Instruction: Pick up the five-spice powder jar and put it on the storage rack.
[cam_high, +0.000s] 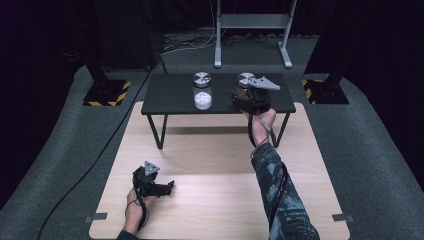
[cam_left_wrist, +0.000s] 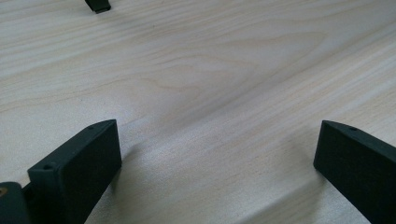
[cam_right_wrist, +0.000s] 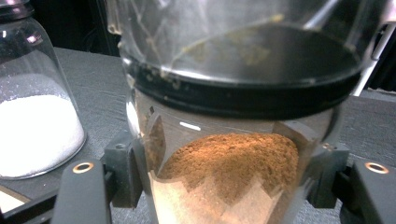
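Two unlabelled jars, right hand-held gripper (cam_right_wrist: 224, 186) clamped on brown-powder jar (cam_right_wrist: 229, 154), left hand-held gripper (cam_left_wrist: 217, 163) apart

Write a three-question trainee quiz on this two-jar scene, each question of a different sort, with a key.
1. True or false: the right gripper is shut on the jar of brown powder.
2. The jar of white powder stands on: A) the black table B) the wooden board C) the floor.
3. Fill in: the left gripper has its jaws ____ over the wooden board.

Key: 1 true; 2 A; 3 open.
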